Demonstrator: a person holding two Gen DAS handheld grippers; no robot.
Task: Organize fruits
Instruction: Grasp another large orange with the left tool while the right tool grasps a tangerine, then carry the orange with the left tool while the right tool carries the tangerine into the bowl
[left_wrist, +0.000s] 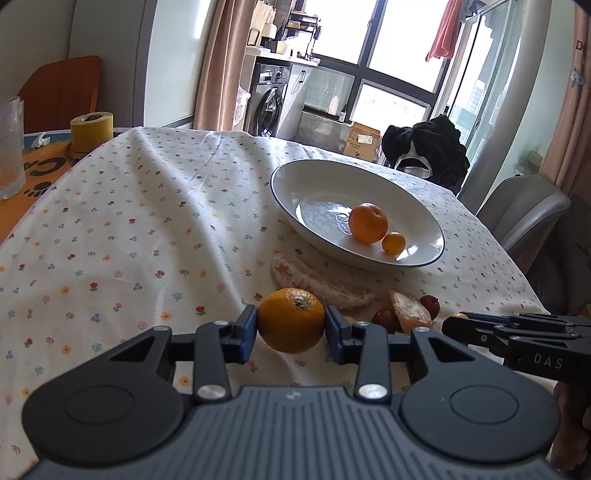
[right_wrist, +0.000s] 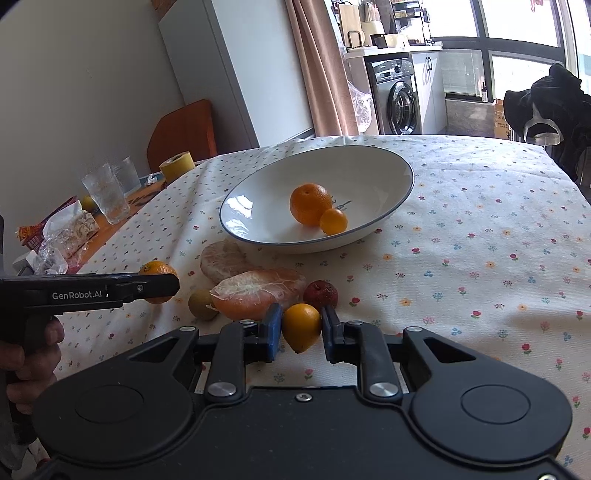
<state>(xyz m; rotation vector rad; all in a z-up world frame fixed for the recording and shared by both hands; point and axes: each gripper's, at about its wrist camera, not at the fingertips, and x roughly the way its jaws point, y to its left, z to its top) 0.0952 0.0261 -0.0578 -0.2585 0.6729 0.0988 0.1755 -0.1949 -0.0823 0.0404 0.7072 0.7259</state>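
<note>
My left gripper (left_wrist: 291, 326) is shut on an orange mandarin (left_wrist: 291, 320), held just above the flowered tablecloth. My right gripper (right_wrist: 300, 328) is shut on a small yellow-orange kumquat (right_wrist: 301, 326). Beyond them stands a white bowl-plate (left_wrist: 325, 177) with a dark rim, holding one orange (left_wrist: 368, 223) and one kumquat (left_wrist: 393, 243). Between the grippers and the plate lie two peeled pomelo pieces (right_wrist: 258, 293), (right_wrist: 223, 260), a red fruit (right_wrist: 320, 293) and a greenish round fruit (right_wrist: 201, 303). The left gripper (right_wrist: 159, 282) appears from the side in the right wrist view.
The tablecloth (left_wrist: 129, 229) covers the table. At the left edge are a yellow tape roll (left_wrist: 91, 130), drinking glasses (right_wrist: 107, 197) and crumpled wrappers (right_wrist: 62, 232). A chair draped in black cloth (left_wrist: 432, 147) stands beyond the table's far side, a grey chair (left_wrist: 524, 206) at right.
</note>
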